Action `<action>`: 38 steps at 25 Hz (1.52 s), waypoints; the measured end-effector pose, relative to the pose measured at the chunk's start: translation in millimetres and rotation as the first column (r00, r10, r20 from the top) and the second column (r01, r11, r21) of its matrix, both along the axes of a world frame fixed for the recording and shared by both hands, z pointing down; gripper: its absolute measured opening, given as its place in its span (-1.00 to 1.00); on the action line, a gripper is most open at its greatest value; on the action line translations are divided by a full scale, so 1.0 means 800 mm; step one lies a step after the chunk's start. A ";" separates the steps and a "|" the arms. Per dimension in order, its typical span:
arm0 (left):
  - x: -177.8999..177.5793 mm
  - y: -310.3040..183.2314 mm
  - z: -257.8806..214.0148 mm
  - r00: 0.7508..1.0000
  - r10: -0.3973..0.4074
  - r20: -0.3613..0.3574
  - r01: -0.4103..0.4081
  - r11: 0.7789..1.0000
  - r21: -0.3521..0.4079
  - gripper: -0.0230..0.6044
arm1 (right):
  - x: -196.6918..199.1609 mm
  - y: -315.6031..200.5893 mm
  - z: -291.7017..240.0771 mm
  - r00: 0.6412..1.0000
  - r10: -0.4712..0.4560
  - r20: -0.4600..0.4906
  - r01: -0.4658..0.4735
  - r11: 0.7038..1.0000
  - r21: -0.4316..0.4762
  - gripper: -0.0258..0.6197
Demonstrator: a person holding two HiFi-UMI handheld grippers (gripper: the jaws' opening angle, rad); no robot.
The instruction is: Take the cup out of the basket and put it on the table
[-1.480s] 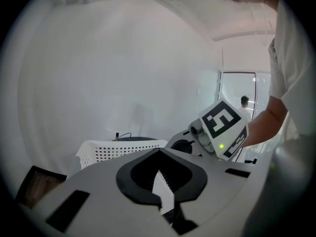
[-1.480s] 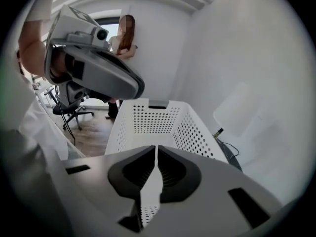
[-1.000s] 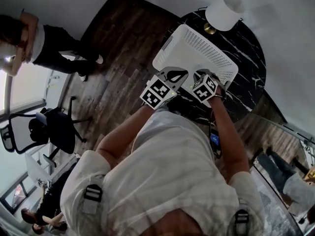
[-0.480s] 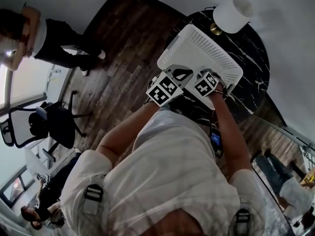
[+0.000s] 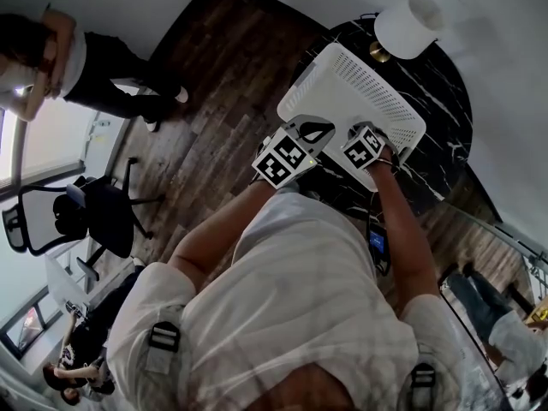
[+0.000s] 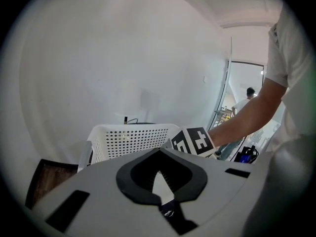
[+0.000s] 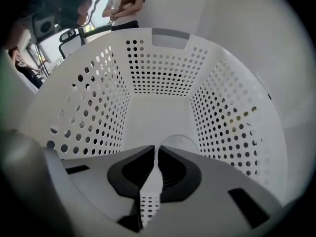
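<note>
**Cup down in basket; both grippers shut, holding nothing**

R gripper view: R gripper (image 7: 156, 149) aimed down into white perforated basket (image 7: 163, 73). Jaws pressed all but together, just a thin slit at tips, nothing pinched. Right past the tips, on basket floor twd near wall: cup (image 7: 179, 142), white & rounded, mostly hidden behind gripper body. Touching tips or not: can't tell.

L gripper view: L gripper (image 6: 160, 151) outside basket, by its near side. Jaws closed tip to tip, nothing betw them. Beyond: basket's holed outer wall. To the right, R gripper's marker cube (image 6: 193, 141) w/ a forearm behind it, up at rim level.

Head view: basket on round black marble table (image 5: 437, 75), twd the edge nearest the person. White-shaded lamp (image 5: 409, 24) on same table, just past basket's far corner. Both grippers side by side at basket's near edge, L off the rim, R over the opening. Cup not visible from here. Off to the left on wood floor (image 5: 214, 84): office chair (image 5: 86, 217) & a standing person (image 5: 94, 67), well apart from table.
</note>
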State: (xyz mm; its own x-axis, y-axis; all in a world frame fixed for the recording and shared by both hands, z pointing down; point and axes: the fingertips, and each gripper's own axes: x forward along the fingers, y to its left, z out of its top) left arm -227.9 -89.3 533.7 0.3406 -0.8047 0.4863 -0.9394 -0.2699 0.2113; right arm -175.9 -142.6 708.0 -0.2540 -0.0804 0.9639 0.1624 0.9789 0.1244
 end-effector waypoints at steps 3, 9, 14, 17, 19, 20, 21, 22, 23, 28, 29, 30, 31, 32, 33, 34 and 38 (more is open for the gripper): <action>0.002 0.000 -0.008 1.000 -0.001 0.001 0.001 1.000 0.017 -0.91 | 0.003 0.002 -0.011 0.999 0.008 0.037 -0.008 1.000 -0.005 -0.83; 0.015 -0.005 -0.027 1.000 0.017 0.006 -0.017 0.998 0.053 -0.91 | 0.009 0.002 -0.058 0.990 0.029 0.141 -0.033 0.999 0.024 -0.83; 0.034 -0.007 -0.056 0.999 0.041 0.006 -0.041 0.993 0.108 -0.91 | 0.012 0.007 -0.123 0.959 0.065 0.277 -0.078 0.996 0.037 -0.83; 0.047 -0.008 -0.077 0.999 0.051 0.001 -0.051 0.988 0.147 -0.91 | 0.020 0.013 -0.163 0.928 0.099 0.359 -0.116 0.993 0.027 -0.83; 0.055 -0.008 -0.094 0.998 0.057 -0.008 -0.054 0.984 0.171 -0.91 | 0.028 0.017 -0.193 0.903 0.123 0.411 -0.143 0.990 0.019 -0.83; 0.058 -0.008 -0.102 0.998 0.059 -0.012 -0.056 0.981 0.184 -0.91 | 0.032 0.019 -0.209 0.889 0.132 0.438 -0.155 0.988 0.017 -0.83; 0.062 -0.007 -0.110 0.998 0.062 -0.015 -0.057 0.979 0.196 -0.91 | 0.036 0.021 -0.225 0.874 0.138 0.466 -0.165 0.986 0.017 -0.83; 0.066 -0.006 -0.118 0.998 0.065 -0.017 -0.060 0.977 0.207 -0.91 | 0.040 0.023 -0.241 0.858 0.142 0.493 -0.174 0.985 0.019 -0.83; 0.071 -0.004 -0.125 0.997 0.069 -0.019 -0.063 0.974 0.216 -0.91 | 0.045 0.026 -0.258 0.843 0.144 0.519 -0.182 0.983 0.023 -0.83; 0.091 0.002 -0.157 0.996 0.094 -0.006 -0.089 0.960 0.266 -0.91 | 0.070 0.040 -0.327 0.779 0.143 0.611 -0.213 0.976 0.043 -0.83; 0.095 0.002 -0.160 0.995 0.098 -0.004 -0.093 0.958 0.270 -0.91 | 0.075 0.042 -0.335 0.772 0.145 0.619 -0.219 0.975 0.045 -0.83; 0.099 0.001 -0.163 0.995 0.103 0.000 -0.099 0.956 0.275 -0.91 | 0.079 0.045 -0.340 0.767 0.146 0.625 -0.225 0.973 0.048 -0.83; 0.103 0.000 -0.166 0.994 0.109 0.004 -0.106 0.954 0.280 -0.91 | 0.083 0.047 -0.344 0.762 0.149 0.630 -0.232 0.971 0.051 -0.83; 0.108 -0.001 -0.167 0.993 0.119 0.007 -0.116 0.952 0.283 -0.91 | 0.087 0.049 -0.346 0.759 0.154 0.633 -0.241 0.969 0.053 -0.83; 0.113 -0.003 -0.168 0.991 0.132 0.010 -0.130 0.950 0.285 -0.91 | 0.092 0.051 -0.346 0.755 0.161 0.635 -0.251 0.966 0.053 -0.83; 0.119 -0.005 -0.169 0.989 0.147 0.012 -0.144 0.947 0.287 -0.91 | 0.097 0.052 -0.347 0.751 0.172 0.637 -0.262 0.964 0.049 -0.83; 0.150 -0.015 -0.169 0.978 0.209 0.017 -0.205 0.935 0.288 -0.91 | 0.125 0.051 -0.345 0.738 0.221 0.638 -0.310 0.950 0.029 -0.83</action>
State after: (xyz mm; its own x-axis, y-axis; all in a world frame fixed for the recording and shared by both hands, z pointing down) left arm -107.9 -101.7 398.8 0.5193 -0.8203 0.2397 -0.8539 -0.5090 0.1082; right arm -76.3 -101.9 432.2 -0.7408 -0.3438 0.5771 -0.2581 0.9388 0.2280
